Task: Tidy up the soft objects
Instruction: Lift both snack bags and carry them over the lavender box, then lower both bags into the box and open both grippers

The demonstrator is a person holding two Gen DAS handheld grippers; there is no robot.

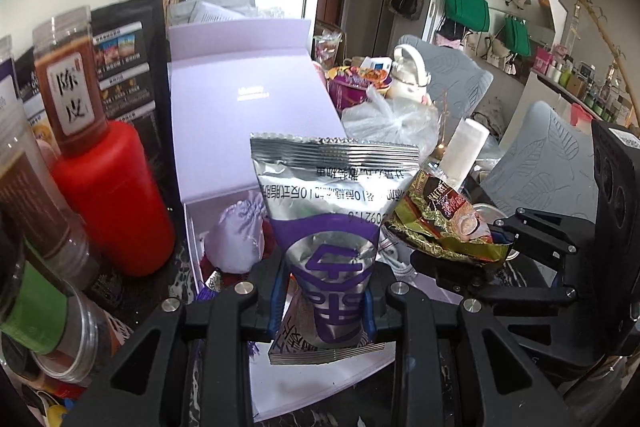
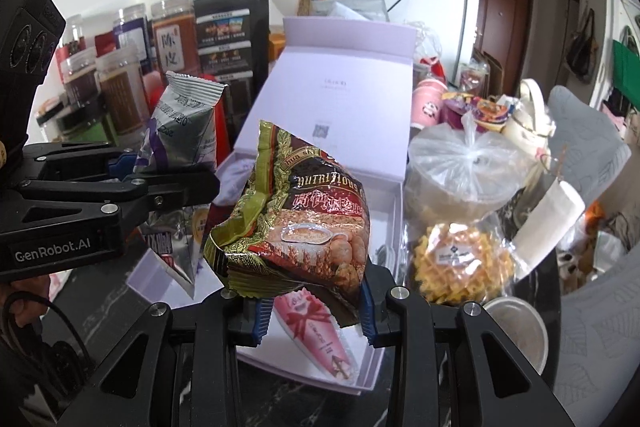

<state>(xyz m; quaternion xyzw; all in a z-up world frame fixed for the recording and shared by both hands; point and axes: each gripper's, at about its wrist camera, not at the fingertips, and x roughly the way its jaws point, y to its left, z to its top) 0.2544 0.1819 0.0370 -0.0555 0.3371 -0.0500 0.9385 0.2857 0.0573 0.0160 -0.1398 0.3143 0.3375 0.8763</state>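
Pinching a silver sachet (image 1: 326, 227), the left gripper (image 1: 326, 307) mirrors the right gripper (image 2: 312, 311) clamping a cereal packet (image 2: 296, 227).

The open pale lilac cardboard gift box (image 2: 344, 75) is the landmark. In the right wrist view, the crumpled brown-and-gold foil cereal sachet (image 2: 296, 223) in front of the box hides much of its inside, and a pink triangular packet (image 2: 316, 331) lying in the box is half covered by that sachet. In the left wrist view, the silver-and-purple foil pouch (image 1: 332, 223) screens the box's interior, leaving only part of a lilac drawstring cloth bag (image 1: 236, 239) visible. Left of the box, a dark-filled clear plastic jar (image 1: 24, 195) is cut by the frame edge.
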